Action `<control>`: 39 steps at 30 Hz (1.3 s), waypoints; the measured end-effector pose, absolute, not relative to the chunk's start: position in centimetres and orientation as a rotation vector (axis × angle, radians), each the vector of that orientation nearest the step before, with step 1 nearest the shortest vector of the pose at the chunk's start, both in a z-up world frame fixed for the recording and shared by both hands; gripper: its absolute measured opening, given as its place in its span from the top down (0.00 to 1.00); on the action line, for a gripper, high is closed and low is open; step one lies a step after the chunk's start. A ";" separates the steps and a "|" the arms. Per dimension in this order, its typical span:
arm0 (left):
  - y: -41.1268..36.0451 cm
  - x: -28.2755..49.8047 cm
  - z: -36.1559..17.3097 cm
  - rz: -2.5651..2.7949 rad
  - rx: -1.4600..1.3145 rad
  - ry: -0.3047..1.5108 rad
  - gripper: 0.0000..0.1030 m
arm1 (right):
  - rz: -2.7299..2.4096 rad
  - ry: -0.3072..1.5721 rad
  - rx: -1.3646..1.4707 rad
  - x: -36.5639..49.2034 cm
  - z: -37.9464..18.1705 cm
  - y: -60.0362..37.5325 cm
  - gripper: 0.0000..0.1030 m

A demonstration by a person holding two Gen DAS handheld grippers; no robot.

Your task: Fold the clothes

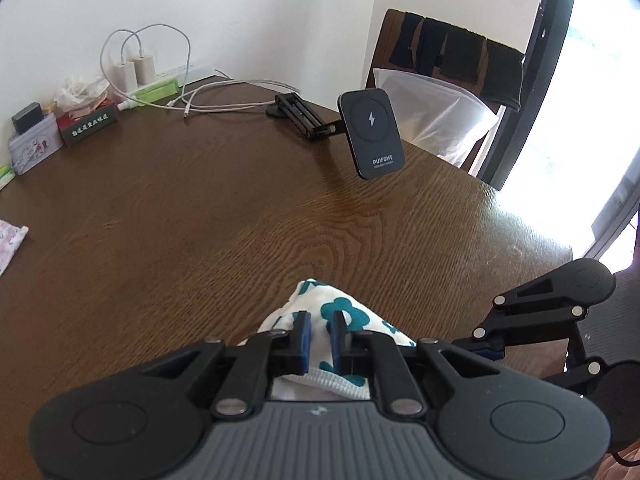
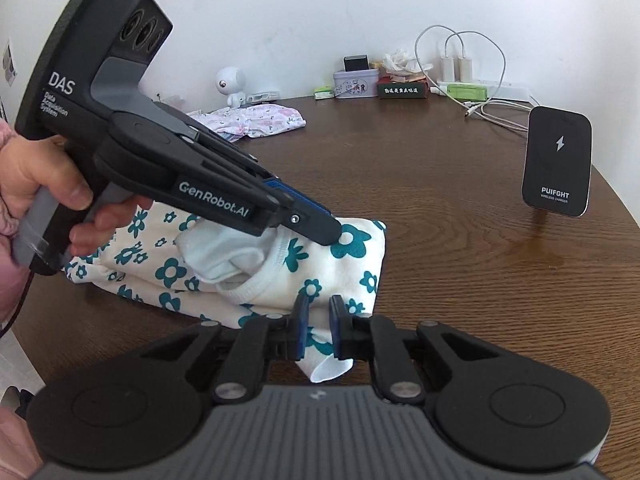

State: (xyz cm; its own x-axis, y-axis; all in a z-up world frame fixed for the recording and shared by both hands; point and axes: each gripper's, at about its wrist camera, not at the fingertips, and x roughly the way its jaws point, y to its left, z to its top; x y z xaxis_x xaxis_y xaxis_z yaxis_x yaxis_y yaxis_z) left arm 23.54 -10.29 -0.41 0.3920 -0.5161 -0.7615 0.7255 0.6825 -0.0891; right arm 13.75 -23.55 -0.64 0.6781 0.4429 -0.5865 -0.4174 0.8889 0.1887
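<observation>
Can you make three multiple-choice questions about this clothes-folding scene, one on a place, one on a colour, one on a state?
1. Where does the pink floral cloth lie?
A. Far side of the table, near the white figurine
B. On the chair
C. Under the charger

2. What colour are the flowers on the white garment?
A. Red
B. Teal
C. Yellow

3. What is the left gripper doing?
A. Lying on the table
B. Gripping the cable
C. Closed on the garment

Key: 1 A, it lies by the figurine at the wall; 2 B, teal blooms on white; 3 C, its fingers pinch the cloth's edge.
</observation>
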 end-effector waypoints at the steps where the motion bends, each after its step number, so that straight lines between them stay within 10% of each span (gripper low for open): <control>1: -9.8 23.3 0.1 -0.803 0.262 0.838 0.90 | 0.483 0.669 0.042 13.7 -0.6 -23.6 0.89; 27: -8.6 21.8 -0.9 -0.716 0.279 0.831 0.82 | 0.507 0.717 0.007 14.9 -1.3 -21.8 0.87; 33: -6.5 19.4 3.1 -0.668 0.223 0.655 0.13 | 0.516 0.619 0.107 13.8 1.3 -24.6 0.18; 35: -5.6 18.6 4.0 -0.640 0.196 0.615 0.08 | 0.513 0.615 0.164 14.2 1.6 -26.0 0.00; 39: -5.0 17.5 3.8 -0.623 0.202 0.612 0.08 | 0.516 0.694 0.350 16.4 0.0 -28.8 0.00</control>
State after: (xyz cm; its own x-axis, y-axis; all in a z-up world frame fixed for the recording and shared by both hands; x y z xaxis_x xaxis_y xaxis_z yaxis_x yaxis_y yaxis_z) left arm 17.50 -4.97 3.82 0.6433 -0.4851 -0.5923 0.6009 0.7993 -0.0021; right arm 16.39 -28.75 0.05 0.6523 0.5572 -0.5138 -0.3314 0.8194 0.4678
